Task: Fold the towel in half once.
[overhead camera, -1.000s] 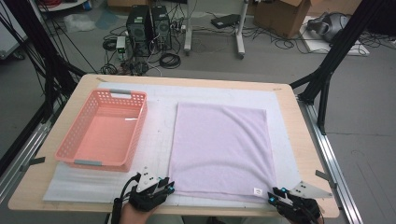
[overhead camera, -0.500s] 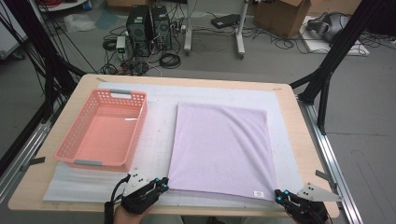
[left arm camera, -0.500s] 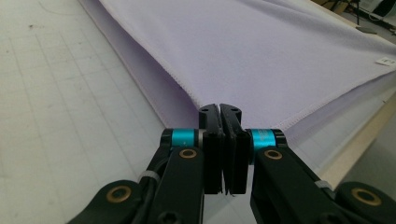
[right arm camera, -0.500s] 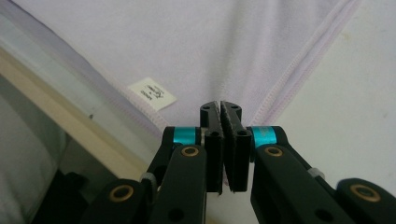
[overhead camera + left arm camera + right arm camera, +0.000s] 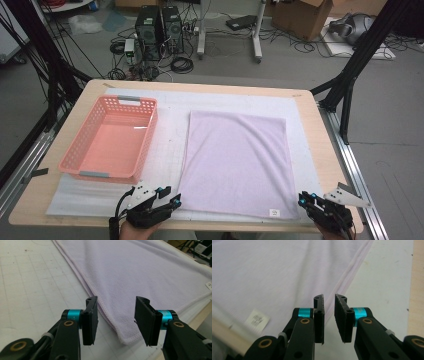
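A lilac folded towel (image 5: 235, 160) lies flat on the white mat (image 5: 170, 130). My left gripper (image 5: 172, 196) sits at the towel's near left corner. Its jaws have just been opening, and in the left gripper view they (image 5: 116, 312) stand wide apart over that corner of the towel (image 5: 140, 267) without pressing on it. My right gripper (image 5: 303, 199) is at the near right corner, beside the white label (image 5: 273, 212). Its jaws (image 5: 329, 315) have just parted to a narrow gap, with nothing pinched; the towel's edge (image 5: 347, 282) runs just beyond them.
A pink plastic basket (image 5: 150, 135) stands on the mat to the left of the towel. Bare wooden table (image 5: 325, 155) borders the mat on the right, close to the front edge. Black frame legs, cables and computers are on the floor beyond.
The left gripper's jaws stand wider apart than before. The right gripper has shifted slightly at the near right corner. The towel lies flat as before.
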Demonstrator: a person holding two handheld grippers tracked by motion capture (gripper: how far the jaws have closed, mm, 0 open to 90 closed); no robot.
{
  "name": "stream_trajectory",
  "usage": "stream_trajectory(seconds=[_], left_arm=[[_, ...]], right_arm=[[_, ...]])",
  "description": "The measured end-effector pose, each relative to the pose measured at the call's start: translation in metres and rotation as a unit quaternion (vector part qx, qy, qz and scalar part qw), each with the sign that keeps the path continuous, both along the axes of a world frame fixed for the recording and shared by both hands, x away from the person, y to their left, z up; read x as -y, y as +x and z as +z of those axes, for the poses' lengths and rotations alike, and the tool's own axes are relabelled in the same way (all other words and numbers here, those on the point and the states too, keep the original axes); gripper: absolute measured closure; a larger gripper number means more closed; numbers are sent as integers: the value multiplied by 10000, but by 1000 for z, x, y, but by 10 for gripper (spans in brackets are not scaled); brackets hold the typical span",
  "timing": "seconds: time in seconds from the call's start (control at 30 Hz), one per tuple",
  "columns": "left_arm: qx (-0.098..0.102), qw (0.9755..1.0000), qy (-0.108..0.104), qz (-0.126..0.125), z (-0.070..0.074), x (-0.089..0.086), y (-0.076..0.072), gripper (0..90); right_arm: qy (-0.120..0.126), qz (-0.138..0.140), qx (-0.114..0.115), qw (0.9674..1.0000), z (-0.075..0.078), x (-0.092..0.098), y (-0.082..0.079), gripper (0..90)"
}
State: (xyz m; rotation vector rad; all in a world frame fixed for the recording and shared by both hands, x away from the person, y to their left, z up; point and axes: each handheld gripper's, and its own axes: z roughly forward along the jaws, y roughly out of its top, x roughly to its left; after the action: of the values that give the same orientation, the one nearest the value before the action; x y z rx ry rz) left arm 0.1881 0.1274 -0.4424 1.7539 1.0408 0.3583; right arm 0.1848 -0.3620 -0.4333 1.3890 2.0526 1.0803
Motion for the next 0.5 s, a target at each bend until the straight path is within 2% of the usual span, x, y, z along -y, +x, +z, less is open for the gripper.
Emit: stream_trajectory(seconds=[0.1,0.17,0.3,0.37,0.43,0.5], left_arm=[[42,10000,14,-17,1,1,1,532],[78,10000,28,-18,1,2,3,530],[30,10000,45,-1,0,1,9,516],[-3,10000,30,26,-1,1,13,505],[-4,10000,31,14,-1,0,18,505],[-19,10000,16,16,-1,0,22,505]], right_arm=[[9,-57,-58,10000,-5,-3,15,772],[125,-124,-100,9998,-7,-5,25,748],[190,-260,-192,9993,-11,-10,40,731],[18,-300,-278,9992,-15,-12,46,787],[45,-240,-333,9991,-14,-10,49,863],[-285,-376,-298,9984,-8,-7,46,876]])
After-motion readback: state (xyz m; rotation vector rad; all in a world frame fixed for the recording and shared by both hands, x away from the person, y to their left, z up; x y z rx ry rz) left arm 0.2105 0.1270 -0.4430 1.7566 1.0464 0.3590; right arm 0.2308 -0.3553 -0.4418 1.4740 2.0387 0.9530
